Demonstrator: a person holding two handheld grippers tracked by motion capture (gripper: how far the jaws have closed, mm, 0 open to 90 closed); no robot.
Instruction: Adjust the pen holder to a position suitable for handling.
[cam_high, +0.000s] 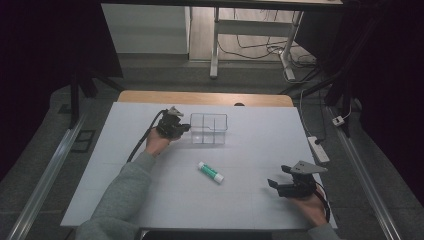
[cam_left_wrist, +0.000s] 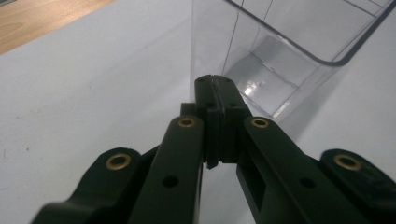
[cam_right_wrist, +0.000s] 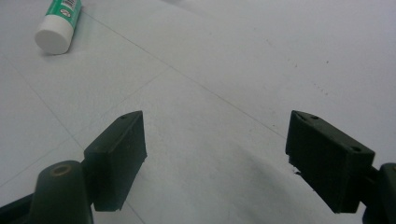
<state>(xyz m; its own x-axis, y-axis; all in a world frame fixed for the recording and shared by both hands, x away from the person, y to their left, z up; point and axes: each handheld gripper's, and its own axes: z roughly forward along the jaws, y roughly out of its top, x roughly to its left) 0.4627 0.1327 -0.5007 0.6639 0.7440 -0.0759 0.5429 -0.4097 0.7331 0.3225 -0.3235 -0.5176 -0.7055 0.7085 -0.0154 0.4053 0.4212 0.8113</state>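
Note:
A clear plastic box (cam_high: 209, 128) with inner dividers stands at the middle back of the white table. My left gripper (cam_high: 186, 128) is at its left wall, jaws shut. In the left gripper view the shut tips (cam_left_wrist: 214, 81) rest right at the box's (cam_left_wrist: 289, 56) near corner; nothing shows between them. A glue stick (cam_high: 210, 172) with a green label and white cap lies flat in the middle of the table. My right gripper (cam_high: 278, 175) hovers open at the front right, apart from the stick. In the right gripper view its jaws (cam_right_wrist: 215, 135) stand wide apart over bare table, with the glue stick (cam_right_wrist: 58, 25) far ahead to the left.
A white sheet (cam_high: 150, 200) covers the table, with a wooden edge (cam_high: 205, 97) at the back. A white power strip (cam_high: 318, 148) lies on the floor off the right side. Desk legs and cables stand beyond the far edge.

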